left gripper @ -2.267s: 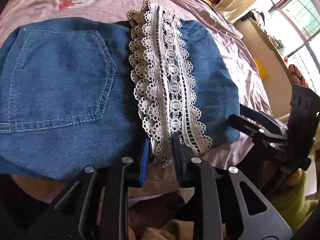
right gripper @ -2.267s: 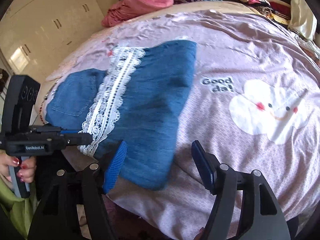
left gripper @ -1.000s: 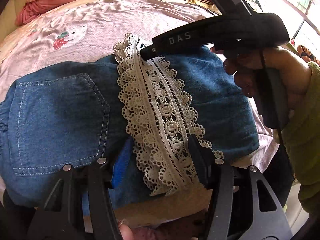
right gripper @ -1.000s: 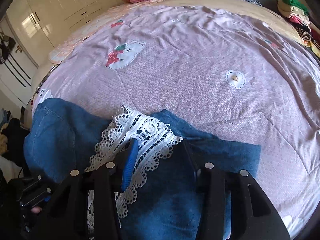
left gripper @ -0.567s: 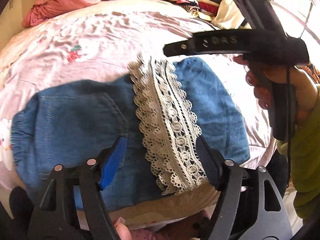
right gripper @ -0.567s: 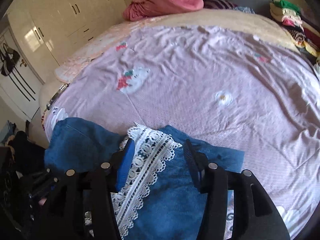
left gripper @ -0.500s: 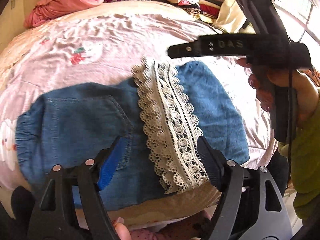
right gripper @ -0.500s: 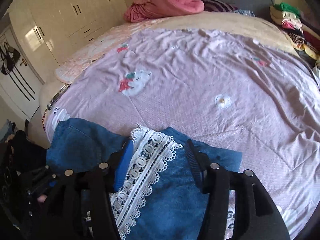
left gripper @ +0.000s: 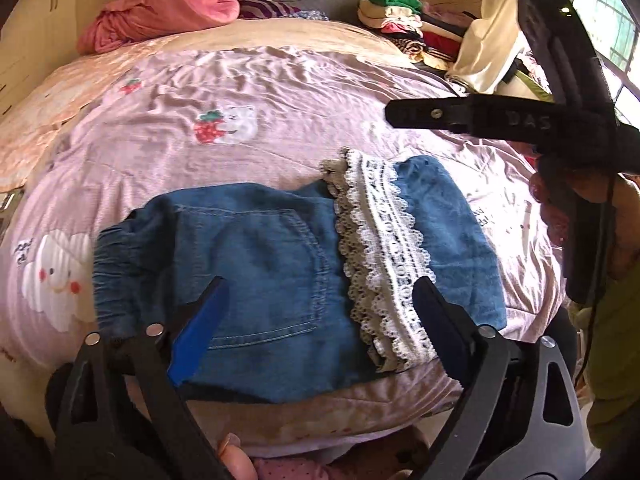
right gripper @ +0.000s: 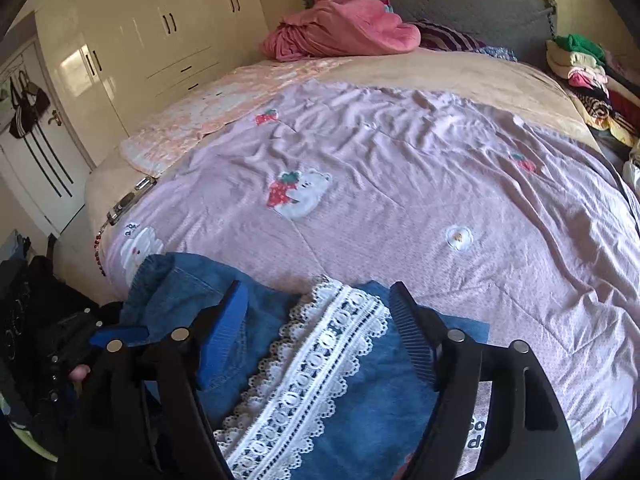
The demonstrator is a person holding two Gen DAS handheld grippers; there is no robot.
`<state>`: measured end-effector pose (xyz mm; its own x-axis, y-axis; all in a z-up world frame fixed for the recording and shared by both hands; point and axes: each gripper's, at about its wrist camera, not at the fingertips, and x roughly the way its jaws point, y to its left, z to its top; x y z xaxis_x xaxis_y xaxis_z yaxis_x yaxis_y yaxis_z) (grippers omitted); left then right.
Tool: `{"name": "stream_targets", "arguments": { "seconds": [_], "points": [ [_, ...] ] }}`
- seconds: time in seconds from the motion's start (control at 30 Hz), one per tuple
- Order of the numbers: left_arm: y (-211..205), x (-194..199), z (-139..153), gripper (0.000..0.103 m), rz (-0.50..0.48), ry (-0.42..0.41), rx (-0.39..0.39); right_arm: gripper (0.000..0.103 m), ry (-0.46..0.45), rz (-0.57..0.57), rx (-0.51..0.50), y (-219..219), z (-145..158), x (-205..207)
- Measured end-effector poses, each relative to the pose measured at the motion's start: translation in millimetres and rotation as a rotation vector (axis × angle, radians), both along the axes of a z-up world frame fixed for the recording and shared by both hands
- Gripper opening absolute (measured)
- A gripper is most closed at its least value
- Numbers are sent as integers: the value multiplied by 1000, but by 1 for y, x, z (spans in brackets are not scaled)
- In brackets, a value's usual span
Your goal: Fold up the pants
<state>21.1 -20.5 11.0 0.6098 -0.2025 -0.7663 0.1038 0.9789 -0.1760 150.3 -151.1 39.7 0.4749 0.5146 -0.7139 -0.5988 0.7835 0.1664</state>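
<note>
Folded blue denim pants (left gripper: 280, 272) with white lace trim were left at the pink quilt's (left gripper: 280, 92) near edge, both the left gripper (left gripper: 316, 320) and the right gripper (right gripper: 320, 320) opening wide above them, nothing held.

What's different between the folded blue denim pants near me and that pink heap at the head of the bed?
The denim pants are blue with a white lace band; the pink heap is plain pink. The pants lie flat and folded at the near edge of the bed; the heap is bunched up against the grey headboard. Both are cloth resting on the bed, and no hand-held gripper touches either.
</note>
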Motion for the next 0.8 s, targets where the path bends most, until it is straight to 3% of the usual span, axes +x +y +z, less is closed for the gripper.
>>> {"name": "stream_targets", "arguments": {
  "seconds": [0.47, 0.8],
  "points": [
    [53, -19, 9, 93, 102, -19, -12, 89, -43, 28, -11, 29, 14, -21],
    [122, -40, -10, 93, 248, 34, -58, 90, -62, 92, -63, 61, 14, -29]
  ]
}}
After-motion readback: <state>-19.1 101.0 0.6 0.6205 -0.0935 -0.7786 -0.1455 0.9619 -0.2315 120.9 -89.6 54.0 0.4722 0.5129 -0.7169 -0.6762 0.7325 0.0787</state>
